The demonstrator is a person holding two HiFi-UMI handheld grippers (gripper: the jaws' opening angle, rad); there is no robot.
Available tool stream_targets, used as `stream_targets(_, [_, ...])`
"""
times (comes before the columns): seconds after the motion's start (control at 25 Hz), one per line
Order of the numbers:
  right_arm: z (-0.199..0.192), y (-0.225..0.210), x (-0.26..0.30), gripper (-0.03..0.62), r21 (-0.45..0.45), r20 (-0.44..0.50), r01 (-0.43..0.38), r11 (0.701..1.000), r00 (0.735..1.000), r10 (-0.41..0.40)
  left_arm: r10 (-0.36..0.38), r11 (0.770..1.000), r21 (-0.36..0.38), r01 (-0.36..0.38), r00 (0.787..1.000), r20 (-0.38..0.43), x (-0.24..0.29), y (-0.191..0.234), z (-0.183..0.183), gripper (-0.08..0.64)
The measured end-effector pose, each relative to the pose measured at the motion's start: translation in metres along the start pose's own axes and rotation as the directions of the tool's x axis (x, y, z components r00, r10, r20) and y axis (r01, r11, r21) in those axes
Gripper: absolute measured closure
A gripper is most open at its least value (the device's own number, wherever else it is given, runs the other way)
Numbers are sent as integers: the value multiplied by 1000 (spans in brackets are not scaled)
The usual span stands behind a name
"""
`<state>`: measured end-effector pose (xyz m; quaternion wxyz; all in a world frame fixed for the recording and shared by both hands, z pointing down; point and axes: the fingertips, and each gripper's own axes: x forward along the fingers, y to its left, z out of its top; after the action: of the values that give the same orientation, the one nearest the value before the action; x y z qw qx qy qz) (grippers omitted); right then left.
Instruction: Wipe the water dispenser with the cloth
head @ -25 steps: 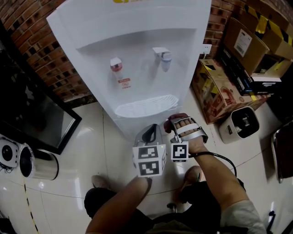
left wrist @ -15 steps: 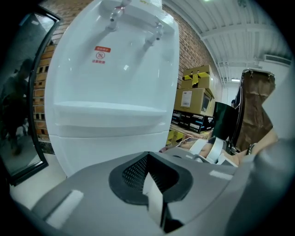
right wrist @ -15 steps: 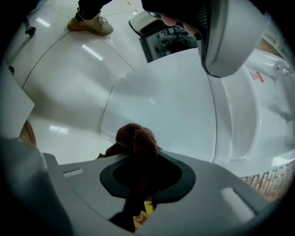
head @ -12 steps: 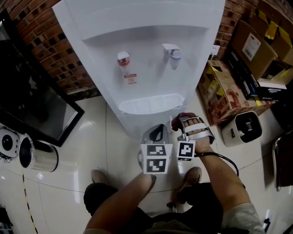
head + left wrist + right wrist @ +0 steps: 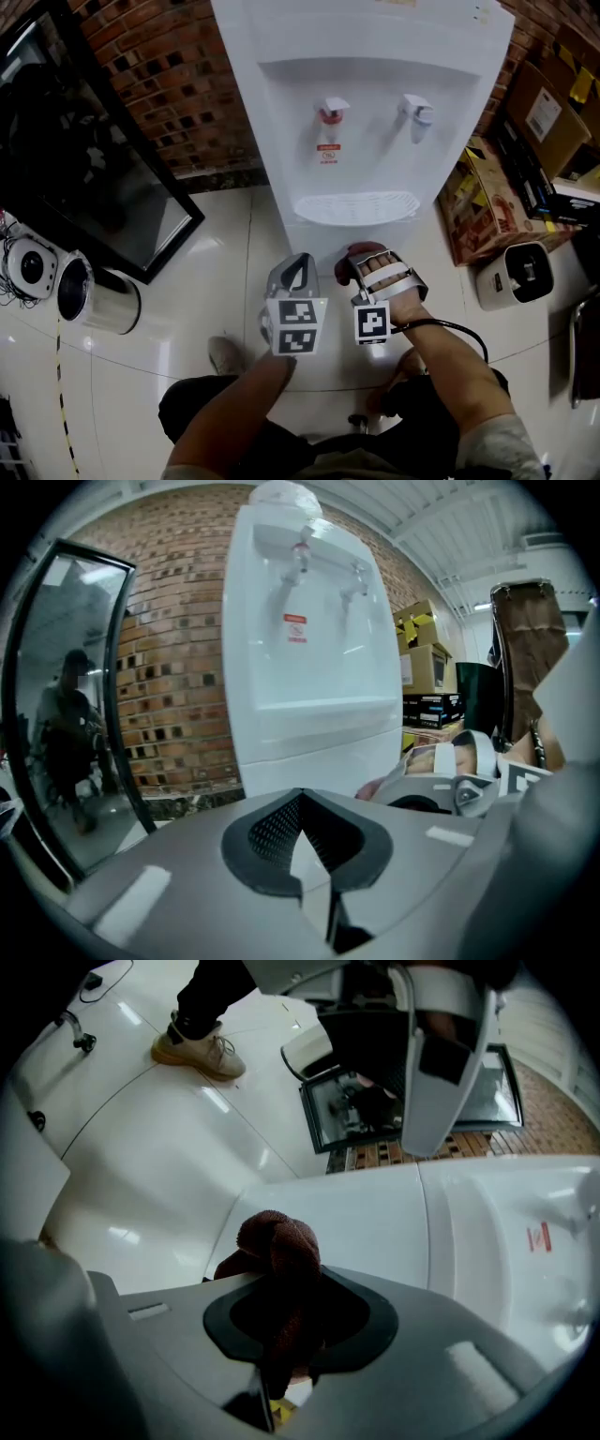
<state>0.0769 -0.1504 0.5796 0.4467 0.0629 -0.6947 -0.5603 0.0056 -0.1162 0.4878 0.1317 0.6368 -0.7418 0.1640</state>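
Glossy white floor (image 5: 187,309), brick wall (image 5: 178,84) behind the water dispenser (image 5: 375,122). Right gripper (image 5: 286,1302) clamps the cloth (image 5: 277,1241); left gripper (image 5: 302,841) jaws meet, empty.

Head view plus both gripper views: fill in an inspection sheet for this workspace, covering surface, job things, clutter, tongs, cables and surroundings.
Surface: glossy white floor; no spill visible.
Job's things: white water dispenser upright against the wall; dark red cloth bunched up near its lower front, contact unclear.
Clutter: cardboard boxes and a white appliance right of the dispenser; metal cylinder on the left.
Grippers: left tongs together, empty; right tongs closed on the cloth.
Cables: black cable trailing from the right hand.
Surroundings: brick wall; black-framed glass panel.
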Motion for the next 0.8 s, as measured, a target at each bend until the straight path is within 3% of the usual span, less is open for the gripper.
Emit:
stream_targets(0.16, [63, -1, 5, 500, -65, 108, 10, 998, 994, -3, 82, 996, -31, -83, 997, -13, -19, 48, -22, 560])
stream_targets(0.4, [125, 0, 32, 500, -91, 179, 34, 995, 984, -17, 101, 993, -64, -102, 995, -20, -41, 86, -31, 560])
stream_targets(0.52, [145, 1, 47, 500, -109, 181, 39, 993, 983, -19, 88, 993, -74, -89, 996, -13, -46, 90, -30, 560])
stream_targets(0.6, [162, 0, 54, 500, -70, 208, 49, 996, 978, -33, 77, 994, -78, -77, 997, -9, -47, 93, -30, 560])
stream_targets(0.76, [168, 12, 67, 500, -134, 166, 29, 990, 986, -7, 53, 998, -47, -53, 999, -12, -49, 93, -32, 560])
stream_targets(0.8, [162, 18, 71, 500, -188, 122, 4, 982, 992, 19, 49, 998, -34, -49, 999, -21, -49, 92, -36, 560])
